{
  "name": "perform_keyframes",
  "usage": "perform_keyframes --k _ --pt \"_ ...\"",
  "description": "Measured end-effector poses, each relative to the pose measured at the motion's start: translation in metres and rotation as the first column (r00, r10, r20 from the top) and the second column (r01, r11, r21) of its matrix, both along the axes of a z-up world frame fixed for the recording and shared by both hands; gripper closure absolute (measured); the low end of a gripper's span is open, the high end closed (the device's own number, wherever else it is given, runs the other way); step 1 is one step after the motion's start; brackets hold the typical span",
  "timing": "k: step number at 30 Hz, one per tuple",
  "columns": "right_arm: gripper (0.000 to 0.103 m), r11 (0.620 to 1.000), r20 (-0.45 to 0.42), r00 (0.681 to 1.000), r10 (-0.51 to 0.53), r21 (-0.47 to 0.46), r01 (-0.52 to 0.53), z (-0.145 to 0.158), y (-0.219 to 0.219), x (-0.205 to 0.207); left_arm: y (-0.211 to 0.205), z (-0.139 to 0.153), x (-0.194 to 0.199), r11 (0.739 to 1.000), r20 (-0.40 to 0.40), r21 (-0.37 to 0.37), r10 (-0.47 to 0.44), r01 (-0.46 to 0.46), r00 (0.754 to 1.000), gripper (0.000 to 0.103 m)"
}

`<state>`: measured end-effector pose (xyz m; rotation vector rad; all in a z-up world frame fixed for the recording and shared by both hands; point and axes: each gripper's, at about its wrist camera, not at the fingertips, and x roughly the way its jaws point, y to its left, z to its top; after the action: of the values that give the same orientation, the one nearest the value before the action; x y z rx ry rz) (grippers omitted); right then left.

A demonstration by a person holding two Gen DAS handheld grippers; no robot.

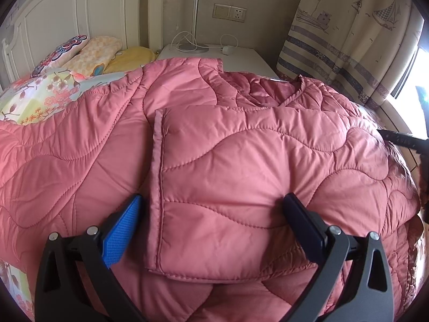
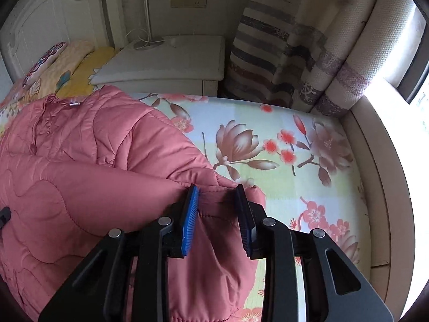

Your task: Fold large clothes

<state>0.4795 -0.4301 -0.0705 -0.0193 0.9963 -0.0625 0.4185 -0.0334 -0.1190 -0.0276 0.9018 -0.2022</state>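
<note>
The right gripper (image 2: 217,196) was clenched on a bunched fold of the pink quilted jacket (image 2: 80,166), most likely a sleeve or side edge, with the padded cloth squeezed between its 2 pads and hanging down under them. The left gripper (image 1: 211,201) stood wide and released, its 2 fingers (image 1: 126,222) resting on or just above a folded flap of the same jacket (image 1: 228,161), so it pressed on the flap at most and grasped nothing. The jacket lay spread on the bed with the floral sheet (image 2: 281,147), its collar toward the pillows (image 1: 93,53) and the white nightstand (image 2: 166,64); the side of the sheet near the curtain (image 2: 308,53) was bare. The step in hand seemed to be to carry the pinched part over the body of the jacket. To do it well, I think the grip should remain firm because the cloth is slippery and puffy, the fold should be lifted only a little so it does not drag the lower layers, and the left gripper should hold the flap flat until the new fold is laid square on it
</note>
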Motion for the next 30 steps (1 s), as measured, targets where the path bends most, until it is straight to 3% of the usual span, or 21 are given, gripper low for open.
perform_keyframes --k 2,3,4,5,6,10,14,17,19,21,22,24,26,29,30 --pt "0.073 0.999 0.064 0.997 -0.034 0.000 0.034 0.020 0.004 -0.019 0.000 0.000 0.000 1.000 0.000 0.002 0.000 0.000 1.000 0.002" --pt "0.063 0.999 0.112 0.993 -0.026 0.022 0.024 0.029 0.010 -0.036 0.000 0.000 0.000 1.000 0.000 0.001 0.000 0.000 1.000 0.002" --pt "0.049 1.000 0.148 0.989 -0.006 0.030 0.002 0.033 0.018 -0.052 0.000 0.000 0.000 1.000 0.000 0.000 0.000 0.000 1.000 0.002" --pt "0.016 1.000 0.176 0.984 0.015 0.014 -0.018 0.035 0.026 -0.065 0.000 0.000 0.000 1.000 0.000 0.001 0.000 0.000 1.000 0.002" --pt "0.006 0.999 0.197 0.979 0.053 -0.017 -0.051 0.032 0.037 -0.077 -0.001 0.000 0.000 1.000 0.000 0.002 0.000 0.000 1.000 0.002" --pt "0.008 0.981 0.069 0.989 0.132 -0.151 -0.121 -0.017 0.063 -0.084 0.000 0.000 0.000 1.000 0.000 -0.002 0.000 0.000 1.000 0.002" --pt "0.009 0.997 0.105 0.994 0.006 -0.071 0.001 0.000 0.057 -0.097 0.001 0.000 0.000 1.000 0.001 -0.015 0.000 0.000 1.000 0.002" --pt "0.009 0.999 0.220 0.975 0.034 -0.016 -0.031 0.022 0.086 -0.126 0.002 0.000 0.000 1.000 0.001 -0.011 0.002 -0.002 1.000 0.002" --pt "0.009 0.982 0.185 0.971 0.153 -0.135 -0.130 0.013 0.123 -0.133 0.002 0.000 0.000 1.000 0.001 -0.011 0.002 -0.002 1.000 0.002" --pt "0.009 0.944 0.121 0.970 0.209 -0.285 -0.168 -0.012 0.149 -0.131 0.002 0.000 0.000 1.000 0.002 -0.014 0.000 0.000 1.000 0.002" --pt "0.009 0.937 0.104 0.973 0.208 -0.307 -0.167 -0.024 0.151 -0.129 0.004 0.001 -0.001 0.999 0.003 -0.032 -0.007 0.007 1.000 0.002" --pt "0.006 0.960 0.148 0.973 0.177 -0.242 -0.138 -0.029 0.140 -0.129 0.016 0.008 -0.007 0.996 -0.007 -0.074 -0.047 0.047 0.999 0.003" --pt "0.006 0.975 0.156 0.975 0.161 -0.180 -0.132 -0.026 0.129 -0.131 0.046 0.027 -0.028 0.984 0.036 -0.173 -0.028 0.034 0.999 0.002" --pt "0.006 0.980 0.213 0.962 0.169 -0.144 -0.140 -0.020 0.126 -0.142 0.119 0.051 -0.067 0.944 0.117 -0.324 0.111 -0.068 0.987 0.002" --pt "0.006 0.981 0.236 0.957 0.167 -0.139 -0.136 -0.017 0.124 -0.145 0.161 0.057 -0.087 0.908 0.146 -0.390 0.225 -0.153 0.963 0.002"
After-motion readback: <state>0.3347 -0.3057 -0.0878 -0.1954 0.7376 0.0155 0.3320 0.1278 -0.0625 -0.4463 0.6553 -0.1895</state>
